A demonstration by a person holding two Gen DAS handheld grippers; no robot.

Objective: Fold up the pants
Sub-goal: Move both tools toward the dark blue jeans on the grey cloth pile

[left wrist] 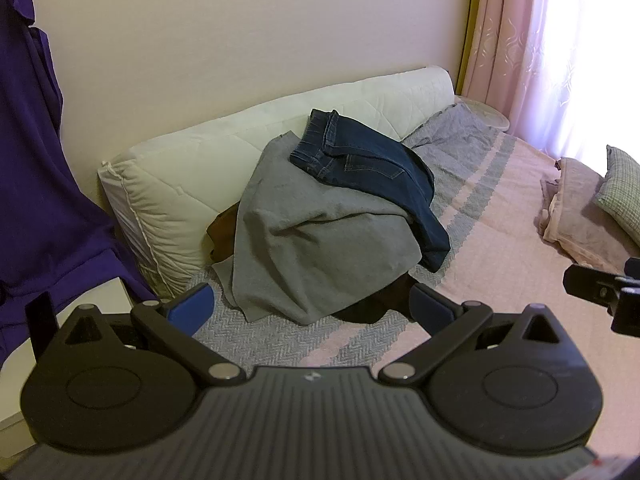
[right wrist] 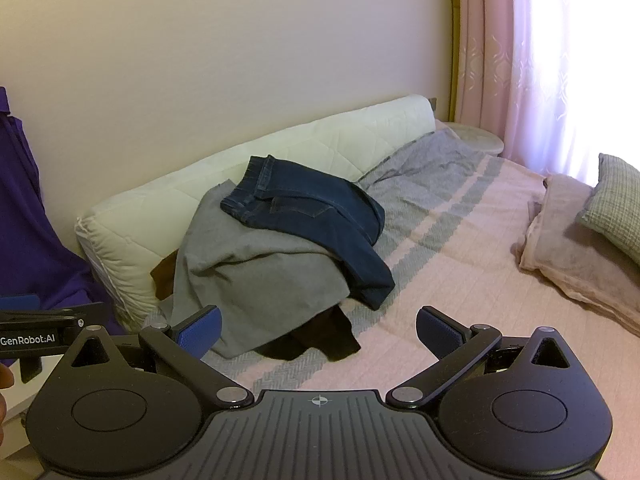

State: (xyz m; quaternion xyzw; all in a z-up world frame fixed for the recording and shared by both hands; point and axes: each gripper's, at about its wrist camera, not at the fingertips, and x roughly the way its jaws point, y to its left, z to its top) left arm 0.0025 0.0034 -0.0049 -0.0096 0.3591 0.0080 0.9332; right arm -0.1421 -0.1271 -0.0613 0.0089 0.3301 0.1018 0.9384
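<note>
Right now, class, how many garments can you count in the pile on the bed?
3: jeans on top, a grey garment beneath them, and a brown one poking out underneath on both sides. The brown parts may be separate pieces, and more could be hidden.

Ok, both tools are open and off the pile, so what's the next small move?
Probably reach the right tool to the dark blue denim jeans: they lie topmost on the grey knit garment, waistband exposed, nothing gripped yet.
</note>
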